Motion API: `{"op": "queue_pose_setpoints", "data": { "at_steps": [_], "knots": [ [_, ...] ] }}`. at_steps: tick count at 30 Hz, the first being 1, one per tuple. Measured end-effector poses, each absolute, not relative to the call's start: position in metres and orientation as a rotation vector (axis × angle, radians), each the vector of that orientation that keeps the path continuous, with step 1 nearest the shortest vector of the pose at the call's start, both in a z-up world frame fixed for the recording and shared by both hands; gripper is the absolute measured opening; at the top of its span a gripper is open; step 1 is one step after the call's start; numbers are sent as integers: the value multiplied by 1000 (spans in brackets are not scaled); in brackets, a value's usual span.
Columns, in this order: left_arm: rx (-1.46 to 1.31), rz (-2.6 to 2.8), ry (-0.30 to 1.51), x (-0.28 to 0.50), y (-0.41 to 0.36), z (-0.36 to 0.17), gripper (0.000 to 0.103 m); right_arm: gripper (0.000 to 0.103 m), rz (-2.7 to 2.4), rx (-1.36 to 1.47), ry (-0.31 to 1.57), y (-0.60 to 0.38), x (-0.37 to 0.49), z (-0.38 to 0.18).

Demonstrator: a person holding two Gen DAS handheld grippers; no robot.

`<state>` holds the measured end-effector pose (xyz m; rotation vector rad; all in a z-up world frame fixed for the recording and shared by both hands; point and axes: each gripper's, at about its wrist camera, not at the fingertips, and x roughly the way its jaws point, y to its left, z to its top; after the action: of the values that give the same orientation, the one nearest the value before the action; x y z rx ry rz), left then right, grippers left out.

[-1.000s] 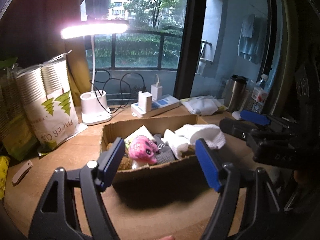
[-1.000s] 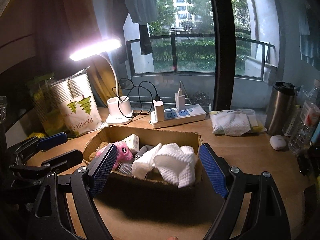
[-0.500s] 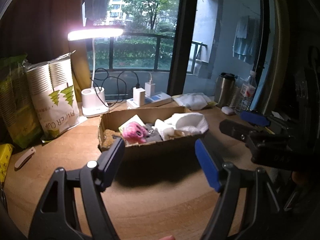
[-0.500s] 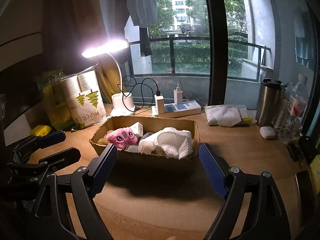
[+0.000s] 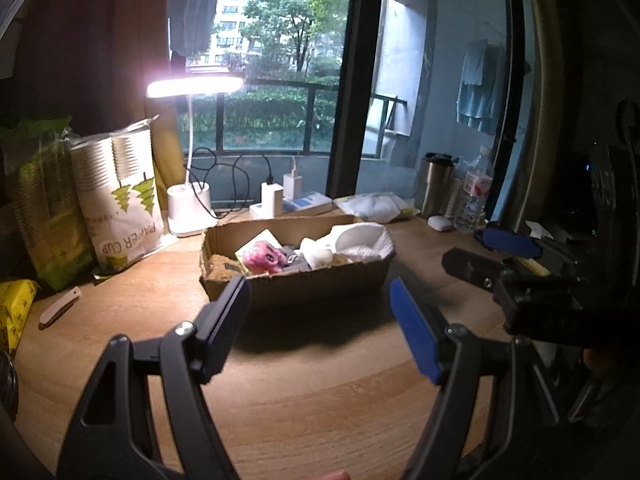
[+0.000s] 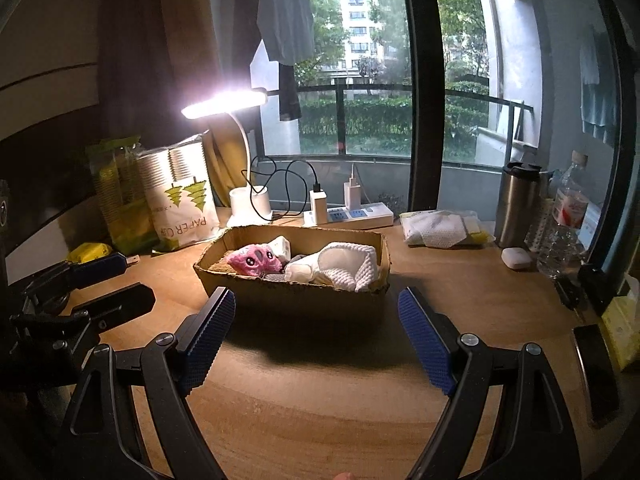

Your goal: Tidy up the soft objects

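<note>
I see both the left gripper (image 5: 320, 316) and right gripper (image 6: 316, 330) spread wide, holding nothing; mid-frame, the cardboard box (image 6: 296, 300) contains a pink plush toy (image 6: 254, 260) and white cloth (image 6: 344, 264).

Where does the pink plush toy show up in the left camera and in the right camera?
Left wrist: pink plush toy in the cardboard box, left of centre.
Right wrist: pink plush toy in the box's left half, above centre.
Shared landmark: the lit desk lamp behind the box.

the grey cloth (image 6: 276, 277) is mostly hidden under the pink toy (image 6: 255, 260) and white towel (image 6: 344, 264) in the box (image 6: 296, 300).
</note>
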<state>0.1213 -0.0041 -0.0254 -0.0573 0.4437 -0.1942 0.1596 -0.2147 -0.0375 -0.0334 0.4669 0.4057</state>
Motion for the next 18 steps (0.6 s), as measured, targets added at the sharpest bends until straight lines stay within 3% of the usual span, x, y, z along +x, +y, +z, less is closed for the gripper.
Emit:
{"op": "queue_pose_setpoints", "data": {
  "at_steps": [7, 11, 18],
  "knots": [
    [-62, -208, 395, 97, -5, -13, 75, 86, 402, -42, 425, -218, 135, -26],
    [-57, -215, 358, 81, -6, -3, 92, 86, 400, -46, 386, -221, 119, -15],
    [-45, -187, 291, 55, -6, 21, 96, 86, 394, -32, 313, -227, 88, 11]
  ]
}}
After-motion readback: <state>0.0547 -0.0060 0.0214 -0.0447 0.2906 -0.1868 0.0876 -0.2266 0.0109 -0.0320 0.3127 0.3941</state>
